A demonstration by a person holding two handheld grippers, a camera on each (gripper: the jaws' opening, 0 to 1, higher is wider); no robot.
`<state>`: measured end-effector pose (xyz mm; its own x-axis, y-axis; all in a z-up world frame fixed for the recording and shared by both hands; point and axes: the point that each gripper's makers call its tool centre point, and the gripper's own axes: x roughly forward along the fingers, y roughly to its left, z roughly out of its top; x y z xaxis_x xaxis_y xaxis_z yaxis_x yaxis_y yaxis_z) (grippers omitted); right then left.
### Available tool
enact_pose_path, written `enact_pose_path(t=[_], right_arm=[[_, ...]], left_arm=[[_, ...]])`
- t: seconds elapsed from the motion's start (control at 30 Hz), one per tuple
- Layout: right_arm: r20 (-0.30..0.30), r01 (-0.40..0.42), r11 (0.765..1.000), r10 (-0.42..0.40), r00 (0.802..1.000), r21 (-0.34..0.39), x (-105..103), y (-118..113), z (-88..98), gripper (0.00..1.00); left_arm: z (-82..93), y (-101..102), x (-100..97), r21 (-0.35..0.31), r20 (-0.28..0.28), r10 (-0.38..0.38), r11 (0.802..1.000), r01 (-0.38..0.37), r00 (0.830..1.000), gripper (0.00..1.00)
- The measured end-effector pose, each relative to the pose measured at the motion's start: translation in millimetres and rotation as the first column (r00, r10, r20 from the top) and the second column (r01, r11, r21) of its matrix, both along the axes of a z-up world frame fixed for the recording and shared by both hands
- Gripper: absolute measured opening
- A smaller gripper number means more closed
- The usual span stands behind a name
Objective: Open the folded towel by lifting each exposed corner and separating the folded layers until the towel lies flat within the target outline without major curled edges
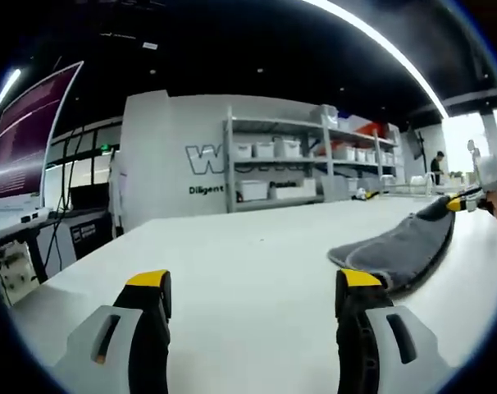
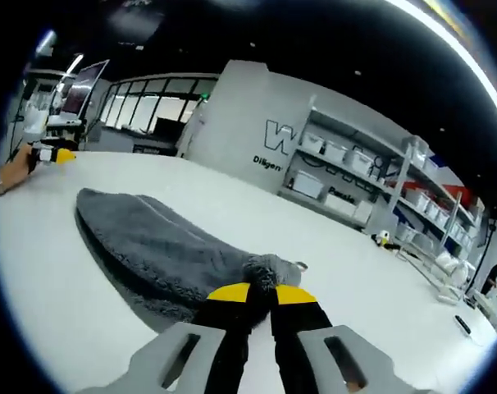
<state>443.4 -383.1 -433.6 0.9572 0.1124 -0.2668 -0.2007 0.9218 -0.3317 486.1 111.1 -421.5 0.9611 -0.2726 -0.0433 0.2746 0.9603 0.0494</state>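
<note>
A grey folded towel [image 1: 400, 245] lies on the white table [image 1: 232, 263] to the right of my left gripper [image 1: 254, 283]. That gripper stands open over bare tabletop, apart from the towel. In the right gripper view the towel [image 2: 158, 234] stretches away to the left, and my right gripper [image 2: 261, 294] is shut on its bunched near corner, held slightly off the table. The right gripper [image 1: 458, 203] also shows at the towel's far end in the left gripper view. The left gripper [image 2: 52, 154], held by a hand [image 2: 11, 174], shows small at the far left.
Metal shelves [image 1: 306, 160] with white boxes stand beyond the table's far edge, in front of a white wall with lettering. A large monitor [image 1: 31, 131] and cables sit at the left. A person [image 1: 437, 167] stands far off at the right. Small items [image 2: 382, 239] lie near the shelves.
</note>
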Motion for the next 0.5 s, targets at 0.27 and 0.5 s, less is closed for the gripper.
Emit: enact_pose_path(t=[0.27, 0.5], right_arm=[[-0.134, 0.058, 0.998, -0.053, 0.990, 0.033, -6, -29, -37.1, 0.06], [-0.148, 0.066, 0.997, -0.060, 0.987, 0.034, -8, -32, -41.9, 0.13]], left_arm=[[2.3, -16, -4.3, -0.019, 0.009, -0.076, 0.997, 0.076, 0.997, 0.85], [-2.8, -16, -3.3, -0.022, -0.010, -0.077, 0.997, 0.077, 0.997, 0.85]])
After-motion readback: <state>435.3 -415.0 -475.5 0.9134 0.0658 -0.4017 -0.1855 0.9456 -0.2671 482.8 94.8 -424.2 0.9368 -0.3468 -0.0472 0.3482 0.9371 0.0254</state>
